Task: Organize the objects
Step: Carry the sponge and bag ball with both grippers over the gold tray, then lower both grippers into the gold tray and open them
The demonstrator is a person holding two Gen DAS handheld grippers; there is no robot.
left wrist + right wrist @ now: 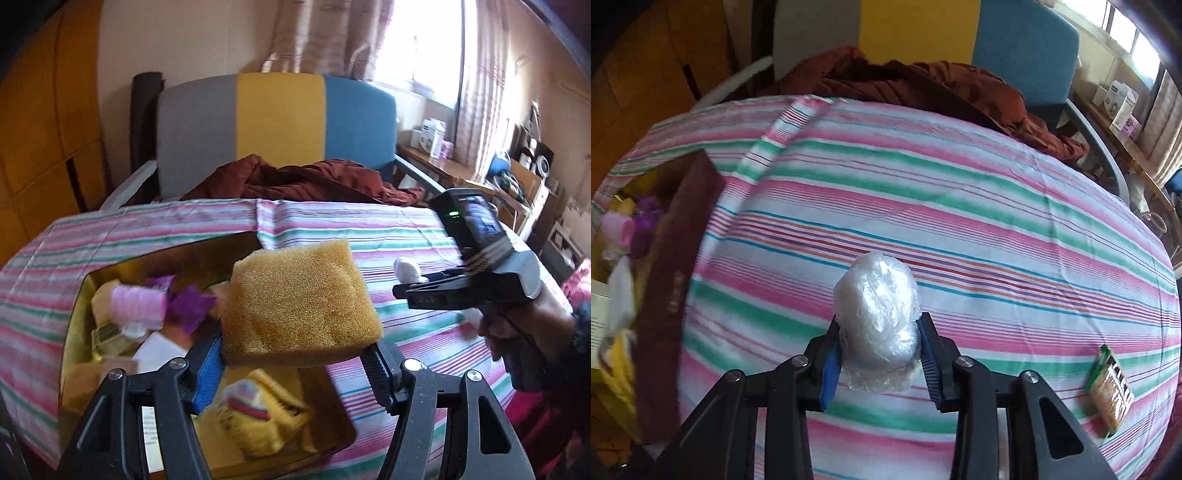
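Slippage is the chief risk — the soft, porous yellow-orange sponge block (301, 301), clamped at its lower edge by the half-open left gripper (295, 363) above the gold-lined box (79, 295), could be dropped outside; the crinkled clear-plastic-wrapped lump (878, 321), pinched in the narrowly parted right gripper (878, 363) over the striped tablecloth (960, 206), could squirm free.

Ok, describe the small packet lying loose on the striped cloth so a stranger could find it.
Start at the striped tablecloth. Go to its near right edge, far from the box on the left. The flat packet lies there alone: green-edged, with brown contents showing, unlike the clear plastic-wrapped bundle in the right gripper.
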